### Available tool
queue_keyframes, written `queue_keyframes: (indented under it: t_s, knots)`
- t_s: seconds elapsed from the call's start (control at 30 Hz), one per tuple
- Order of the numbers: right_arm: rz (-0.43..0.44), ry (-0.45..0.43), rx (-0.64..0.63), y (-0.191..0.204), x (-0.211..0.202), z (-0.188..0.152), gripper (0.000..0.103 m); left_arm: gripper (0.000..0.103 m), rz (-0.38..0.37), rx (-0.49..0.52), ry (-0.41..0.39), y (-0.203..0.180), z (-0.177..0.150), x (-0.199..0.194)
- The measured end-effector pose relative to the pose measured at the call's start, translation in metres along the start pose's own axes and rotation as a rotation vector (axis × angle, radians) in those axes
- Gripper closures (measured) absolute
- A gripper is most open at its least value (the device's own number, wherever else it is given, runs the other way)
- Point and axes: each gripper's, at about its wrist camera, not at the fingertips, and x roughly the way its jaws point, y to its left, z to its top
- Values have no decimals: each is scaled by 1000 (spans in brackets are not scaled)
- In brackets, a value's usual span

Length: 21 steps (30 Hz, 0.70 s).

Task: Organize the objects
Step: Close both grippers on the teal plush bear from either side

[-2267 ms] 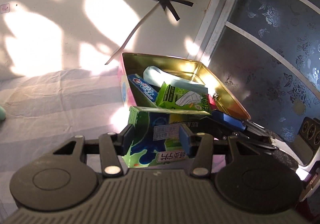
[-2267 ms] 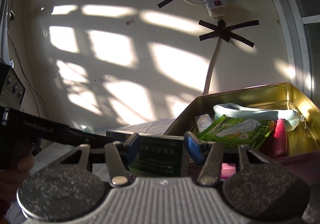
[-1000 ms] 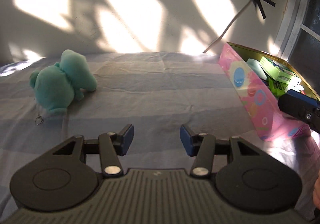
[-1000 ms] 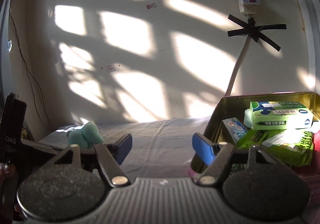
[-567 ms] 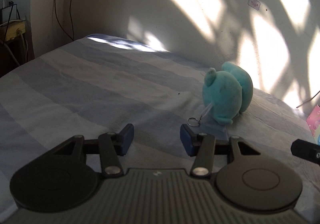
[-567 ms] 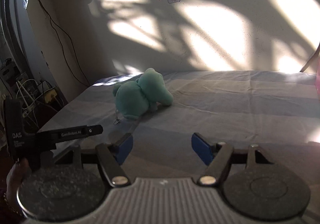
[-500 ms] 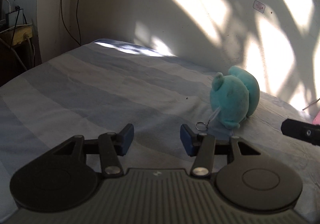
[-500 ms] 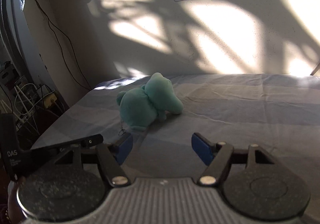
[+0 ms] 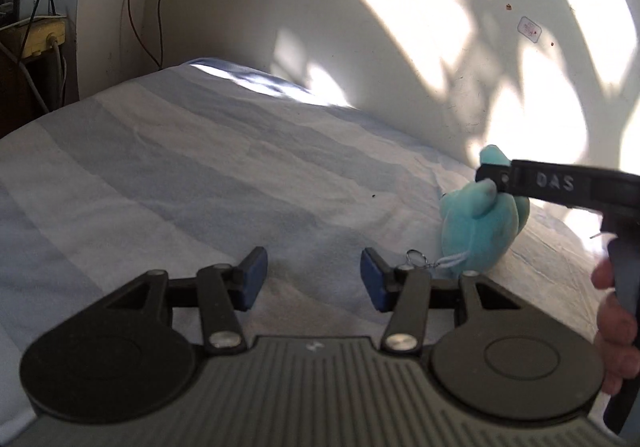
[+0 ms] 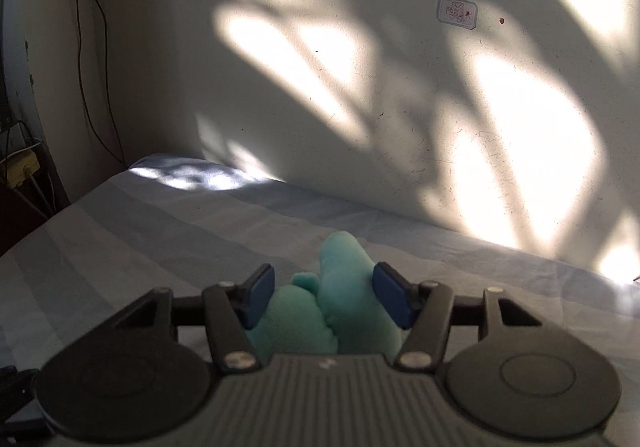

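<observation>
The right gripper [image 10: 324,297] is sitting spread wide around the one teal plush toy [image 10: 340,311], its pads flanking it without squeezing. The left gripper [image 9: 310,279] is hovering parted and empty beside it. The toy is lying on the striped bedsheet [image 9: 180,175], near the wall [image 10: 360,87].

Hard sunlight falls in patches on the wall [image 10: 400,95], broken by soft-edged, branching shadows; the brightest patches at the right blow out to plain white. The bed [image 9: 180,175] lies mostly in cool shade, with one glaring strip at its far end. The left corner of the room is dim, nearly black. Both views bulge like a fisheye, bending the wall and bed edges near the borders. In the right wrist view the plush [image 10: 340,311] is close and soft, slightly out of focus; the left gripper [image 9: 310,279] is dark but crisp.
</observation>
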Motion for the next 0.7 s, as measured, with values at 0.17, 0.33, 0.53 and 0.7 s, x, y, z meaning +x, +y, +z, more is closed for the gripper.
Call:
queue_keyframes:
  t_s: [0.17,0.33,0.53,0.7]
  knots:
    - [-33,-5,121,-64,-77,-70,50,48,-96,45,-12,-14,-5,-7]
    - [-59,17,269,-116,-120,-122,48,47,-301,106,39,-41,-12,-9]
    - [-9,-23,243,-115,-133,-121,47,31,-404,153,46,-74,-17,-19]
    - [43,-62,275,-112,-115,-102,47,31,-381,77,89,-74,-8,-9]
